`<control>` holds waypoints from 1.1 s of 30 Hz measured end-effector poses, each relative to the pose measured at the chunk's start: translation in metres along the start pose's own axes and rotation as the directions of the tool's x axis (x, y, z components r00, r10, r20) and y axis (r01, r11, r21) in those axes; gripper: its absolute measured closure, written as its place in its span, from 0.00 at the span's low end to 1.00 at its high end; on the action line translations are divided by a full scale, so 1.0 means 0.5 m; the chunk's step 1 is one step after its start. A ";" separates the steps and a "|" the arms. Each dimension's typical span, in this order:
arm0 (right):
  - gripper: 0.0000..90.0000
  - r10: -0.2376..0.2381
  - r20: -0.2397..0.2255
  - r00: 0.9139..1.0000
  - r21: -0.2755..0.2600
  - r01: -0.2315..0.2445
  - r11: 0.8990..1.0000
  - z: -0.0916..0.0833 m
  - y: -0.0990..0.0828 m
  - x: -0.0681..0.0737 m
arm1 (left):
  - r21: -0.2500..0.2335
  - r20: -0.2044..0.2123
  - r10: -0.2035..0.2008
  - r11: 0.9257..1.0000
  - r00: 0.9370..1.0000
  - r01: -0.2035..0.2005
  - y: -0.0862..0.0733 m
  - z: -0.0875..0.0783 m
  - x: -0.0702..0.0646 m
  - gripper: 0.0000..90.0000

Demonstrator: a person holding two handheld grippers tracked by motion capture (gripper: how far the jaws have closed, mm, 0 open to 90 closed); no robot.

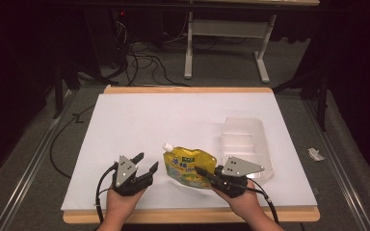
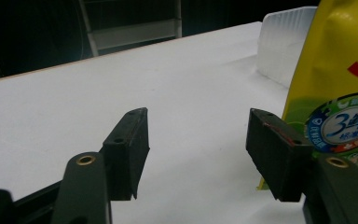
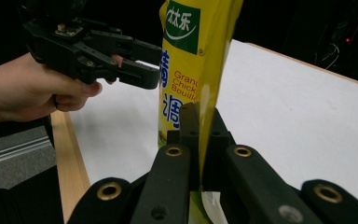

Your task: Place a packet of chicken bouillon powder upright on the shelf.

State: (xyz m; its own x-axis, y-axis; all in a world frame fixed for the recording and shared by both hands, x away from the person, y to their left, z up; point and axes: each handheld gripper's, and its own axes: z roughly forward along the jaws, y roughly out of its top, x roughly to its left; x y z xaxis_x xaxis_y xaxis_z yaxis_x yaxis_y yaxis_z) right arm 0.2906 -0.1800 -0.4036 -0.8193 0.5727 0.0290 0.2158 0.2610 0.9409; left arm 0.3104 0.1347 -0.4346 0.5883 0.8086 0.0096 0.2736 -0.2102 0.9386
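Yellow pouch [image 1: 189, 167] lower centre of high view, upright on white table [image 1: 173, 120] | right gripper [image 1: 203, 172] pinching pouch's edge | left gripper [image 1: 145, 162] spread, nothing between, just left of pouch | clear tray [image 1: 244, 142] right, near pouch | bare table upper left

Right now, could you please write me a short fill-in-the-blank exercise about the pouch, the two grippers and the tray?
1. The right gripper is shut on the edge of the ____ pouch.
2. The left gripper stands ____, with nothing between its pads.
3. The clear tray lies on the white sheet to the ____ of the pouch in the high view.
4. The pouch's white ____ points up and to the left in the high view.

Missing words: yellow; open; right; spout
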 end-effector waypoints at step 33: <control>1.00 -0.025 -0.016 1.000 -0.078 0.024 0.997 -0.073 0.043 -0.018 | 0.027 0.040 -0.020 0.999 0.999 0.019 -0.001 0.007 0.003 0.34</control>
State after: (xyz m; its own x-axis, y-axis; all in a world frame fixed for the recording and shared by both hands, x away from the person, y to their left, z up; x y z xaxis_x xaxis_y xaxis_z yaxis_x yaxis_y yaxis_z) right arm 0.2832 -0.2078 -0.3713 -0.8327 0.5536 0.0106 0.1540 0.2132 0.9648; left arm 0.3138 0.1342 -0.4363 0.6127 0.7900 -0.0234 0.3051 -0.2091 0.9291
